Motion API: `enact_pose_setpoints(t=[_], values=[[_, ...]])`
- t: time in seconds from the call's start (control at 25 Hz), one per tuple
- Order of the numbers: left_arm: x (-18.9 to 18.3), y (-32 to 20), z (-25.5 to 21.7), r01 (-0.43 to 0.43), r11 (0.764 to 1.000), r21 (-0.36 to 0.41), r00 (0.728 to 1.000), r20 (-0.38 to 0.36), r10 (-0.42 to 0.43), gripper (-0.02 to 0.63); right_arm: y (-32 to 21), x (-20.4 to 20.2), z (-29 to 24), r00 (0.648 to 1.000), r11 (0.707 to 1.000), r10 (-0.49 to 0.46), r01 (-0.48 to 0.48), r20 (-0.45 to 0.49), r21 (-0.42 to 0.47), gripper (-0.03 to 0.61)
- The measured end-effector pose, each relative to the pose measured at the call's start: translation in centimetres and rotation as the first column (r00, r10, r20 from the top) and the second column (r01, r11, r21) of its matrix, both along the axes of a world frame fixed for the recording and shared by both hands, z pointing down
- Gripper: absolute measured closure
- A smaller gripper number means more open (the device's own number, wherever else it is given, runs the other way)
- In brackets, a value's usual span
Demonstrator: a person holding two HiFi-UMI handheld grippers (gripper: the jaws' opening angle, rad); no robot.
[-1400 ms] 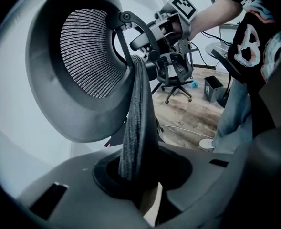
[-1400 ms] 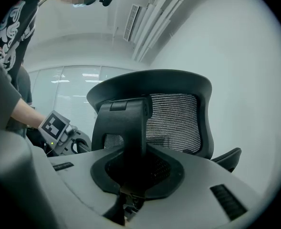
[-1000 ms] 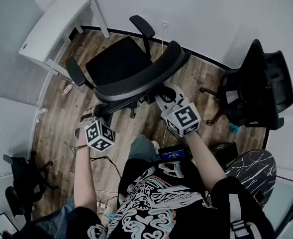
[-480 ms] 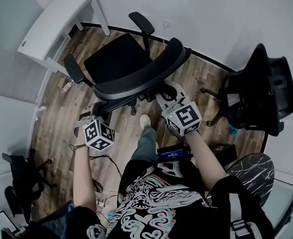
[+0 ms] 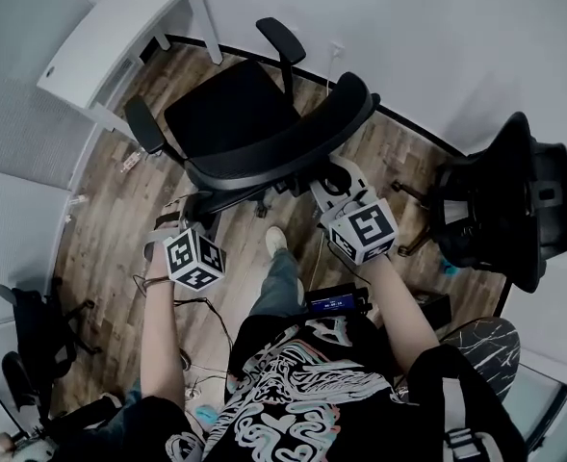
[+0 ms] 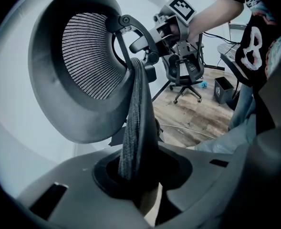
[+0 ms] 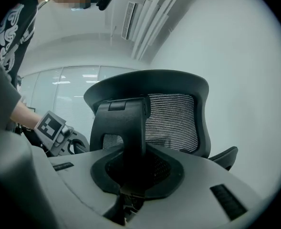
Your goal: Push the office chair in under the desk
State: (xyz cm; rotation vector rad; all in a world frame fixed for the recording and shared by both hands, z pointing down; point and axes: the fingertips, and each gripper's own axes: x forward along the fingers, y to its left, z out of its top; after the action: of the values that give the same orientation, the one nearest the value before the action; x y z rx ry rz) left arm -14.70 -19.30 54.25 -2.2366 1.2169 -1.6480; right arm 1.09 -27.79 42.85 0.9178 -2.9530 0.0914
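The black mesh office chair (image 5: pixel 230 114) stands in the middle of the wood floor with its backrest (image 5: pixel 283 152) towards me. The white desk (image 5: pixel 119 37) is at the far left, beyond the chair's seat. My left gripper (image 5: pixel 185 218) is shut on the backrest's left edge (image 6: pixel 138 109), which runs down between the jaws of my left gripper (image 6: pixel 135 175). My right gripper (image 5: pixel 333 176) is shut on the backrest's rear support bar (image 7: pixel 126 123); in its own view, my right gripper (image 7: pixel 130 180) has its jaws closed round the bar's lower end.
A second black chair (image 5: pixel 500 200) stands at the right by the wall. A small black bin (image 5: pixel 427 306) sits near my right arm. Cables (image 5: pixel 201 306) lie on the floor at my feet. More dark gear (image 5: pixel 33 335) sits at the lower left.
A foot has stepped forward under the chair's back. Both grippers keep their hold, and the chair has shifted a little away from me with them.
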Motion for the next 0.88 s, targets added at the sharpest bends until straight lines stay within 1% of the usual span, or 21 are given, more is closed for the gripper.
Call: enact_pose_setpoints(t=[0.24,0.48,0.88], values=[[-0.5,-1.8,-0.3,0.006,1.000,0.018,1.000,-0.013,-0.005,0.494,-2.4,-0.9,-0.1,1.000,1.000,-0.004,0.005,0.001,-0.002,0.511],[-1.2,-3.4,-0.4,0.016,1.000,0.023,1.000,-0.023,-0.015,0.495,-4.4,-1.9,-0.2,0.999,0.999,-0.041,0.041,0.001,-0.005,0.511],[-2.8,-5.3,-0.5,0.025,0.999,0.020,0.999,-0.026,-0.025,0.494,-6.4,-3.7,-0.3,0.998,0.998,-0.065,0.065,-0.006,-0.005,0.511]])
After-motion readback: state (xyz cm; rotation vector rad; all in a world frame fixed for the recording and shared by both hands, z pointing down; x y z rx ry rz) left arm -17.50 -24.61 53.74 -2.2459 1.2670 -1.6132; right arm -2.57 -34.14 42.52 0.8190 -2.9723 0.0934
